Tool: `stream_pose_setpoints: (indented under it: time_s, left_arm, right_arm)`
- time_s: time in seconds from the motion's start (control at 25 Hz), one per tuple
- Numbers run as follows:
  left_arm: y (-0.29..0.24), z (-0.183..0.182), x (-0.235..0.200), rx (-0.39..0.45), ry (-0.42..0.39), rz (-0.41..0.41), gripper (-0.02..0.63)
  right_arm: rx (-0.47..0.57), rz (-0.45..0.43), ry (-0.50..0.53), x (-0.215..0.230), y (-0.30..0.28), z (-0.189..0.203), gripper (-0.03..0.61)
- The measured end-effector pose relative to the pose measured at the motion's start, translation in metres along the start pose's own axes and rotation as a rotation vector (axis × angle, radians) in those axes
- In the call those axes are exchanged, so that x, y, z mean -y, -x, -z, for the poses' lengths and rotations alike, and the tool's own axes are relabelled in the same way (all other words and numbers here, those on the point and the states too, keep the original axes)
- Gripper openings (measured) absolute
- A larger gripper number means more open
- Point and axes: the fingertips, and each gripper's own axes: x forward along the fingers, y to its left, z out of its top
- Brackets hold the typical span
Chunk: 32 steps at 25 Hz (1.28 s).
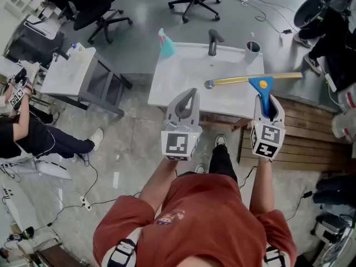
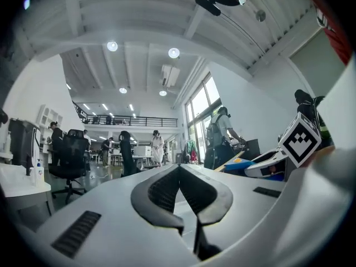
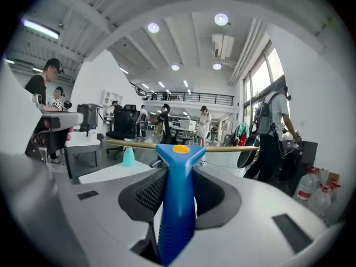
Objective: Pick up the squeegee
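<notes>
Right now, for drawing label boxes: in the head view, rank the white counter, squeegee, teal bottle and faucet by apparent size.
1. white counter
2. squeegee, held nearer the camera, so it looks bigger than it is
3. teal bottle and faucet: look alike, not ranked

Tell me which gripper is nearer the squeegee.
Right. The right gripper is shut on the squeegee by its blue handle; the left gripper, shut and empty, sits to its left without touching it.

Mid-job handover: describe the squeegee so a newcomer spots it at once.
Find the white table ahead of the person. Above its right front edge, the right gripper is shut on the squeegee: a blue plastic handle crossed by a long yellow bar. Unlike the teal bottle and dark grey tap on the table, it is gripper-held.
</notes>
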Motion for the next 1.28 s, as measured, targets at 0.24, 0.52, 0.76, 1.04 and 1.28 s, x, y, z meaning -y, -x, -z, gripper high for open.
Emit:
stream_pose_setpoints:
  time_s: [0.24, 0.52, 0.76, 1.04, 1.28]
  left_arm:
    - [0.002, -0.055, -0.003, 0.141, 0.002, -0.005, 0.018]
    - [0.011, -0.088, -0.007, 0.229, -0.024, -0.009, 0.018]
    - [0.023, -0.102, -0.011, 0.279, -0.036, -0.013, 0.018]
    - [0.034, -0.102, -0.012, 0.303, -0.059, -0.024, 0.018]
    - [0.035, -0.101, -0.014, 0.301, -0.058, -0.013, 0.018]
  right_arm:
    - [0.170, 0.095, -0.007, 0.024, 0.032, -0.065, 0.140]
    - [0.322, 0.177, 0.004, 0.028, 0.069, -0.104, 0.140]
    - [0.440, 0.219, -0.005, 0.023, 0.093, -0.121, 0.140]
    - [0.547, 0.208, 0.009, 0.005, 0.111, -0.132, 0.140]
    - [0.545, 0.199, 0.018, -0.003, 0.107, -0.134, 0.140]
